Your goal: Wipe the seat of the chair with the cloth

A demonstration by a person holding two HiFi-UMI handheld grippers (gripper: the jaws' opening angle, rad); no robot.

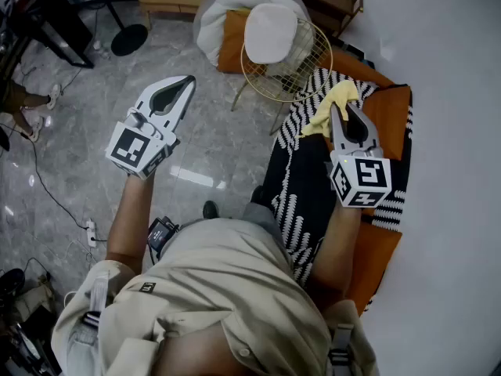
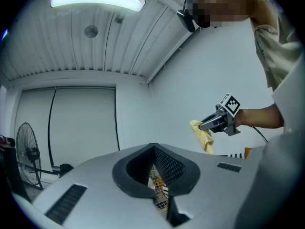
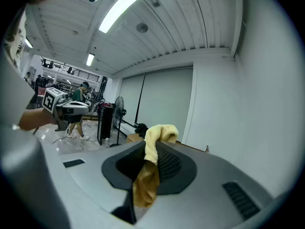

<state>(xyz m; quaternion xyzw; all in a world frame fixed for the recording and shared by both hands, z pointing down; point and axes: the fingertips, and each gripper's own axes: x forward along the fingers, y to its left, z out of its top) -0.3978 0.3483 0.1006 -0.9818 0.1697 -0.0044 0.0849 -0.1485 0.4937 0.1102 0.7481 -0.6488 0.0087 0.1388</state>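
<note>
The right gripper (image 1: 342, 120) is clamped on the soft yellow terry cloth (image 1: 322, 118), pinched at a fold, its loose ends drooping above the far edge of the black-and-white striped blanket (image 1: 301, 202). The cloth looks light and floppy and would likely wipe best bunched. The left gripper (image 1: 185, 84) has its jaws together, empty. Beyond stands the gold wire chair (image 1: 301, 75). Its white round seat (image 1: 270, 31) is near the cloth, not touching it.

Light: bright, even; ceiling tube lamps (image 2: 97, 0) overhead.
Glare: pale streak on marble floor (image 1: 192, 177).
Edges: gripper views fisheye w/ dark corners.
Focus: head view sharp.
</note>
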